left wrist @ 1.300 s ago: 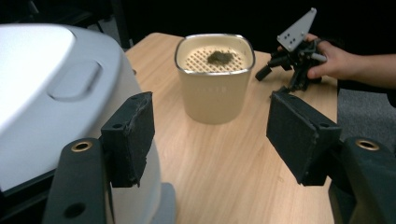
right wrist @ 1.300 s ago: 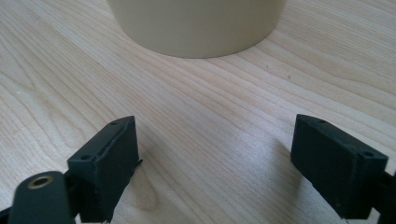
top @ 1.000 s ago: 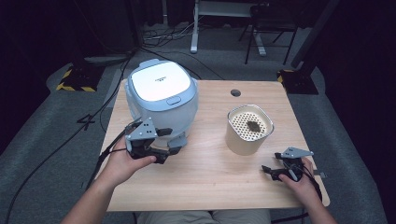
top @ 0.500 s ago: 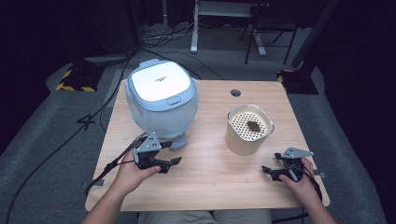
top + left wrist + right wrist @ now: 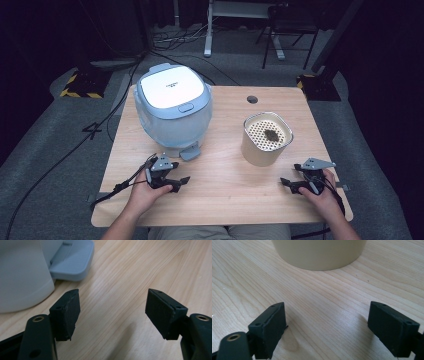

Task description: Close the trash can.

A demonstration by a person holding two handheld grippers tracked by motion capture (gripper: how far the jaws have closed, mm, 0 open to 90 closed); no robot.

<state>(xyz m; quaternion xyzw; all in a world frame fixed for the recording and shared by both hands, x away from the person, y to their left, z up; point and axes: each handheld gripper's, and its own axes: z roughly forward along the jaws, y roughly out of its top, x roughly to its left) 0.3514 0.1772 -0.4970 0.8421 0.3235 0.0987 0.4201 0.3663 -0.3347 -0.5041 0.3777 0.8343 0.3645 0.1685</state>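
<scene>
A pale blue rice cooker (image 5: 172, 112) with a white lid, closed, stands at the table's back left. Its white wall (image 5: 20, 272) and blue front tab (image 5: 72, 262) show in the left gripper view. A beige pot (image 5: 266, 137) with a perforated insert and a small dark lump (image 5: 271, 134) on it stands right of centre; its base (image 5: 319, 252) is just ahead of my right gripper. My left gripper (image 5: 181, 184) (image 5: 112, 296) rests low in front of the cooker, open and with nothing in it. My right gripper (image 5: 286, 185) (image 5: 327, 306) sits open near the front right, pointing left.
The wooden table (image 5: 225, 200) has a round cable hole (image 5: 252, 99) at the back. A cable (image 5: 115, 190) trails from the left gripper over the table's left edge. Black cables, a yellow-striped block (image 5: 80, 85) and furniture legs stand on the grey floor beyond.
My left gripper has drawn back from the cooker's front toward the table's near edge and to the right. The right gripper has stayed where it was.
</scene>
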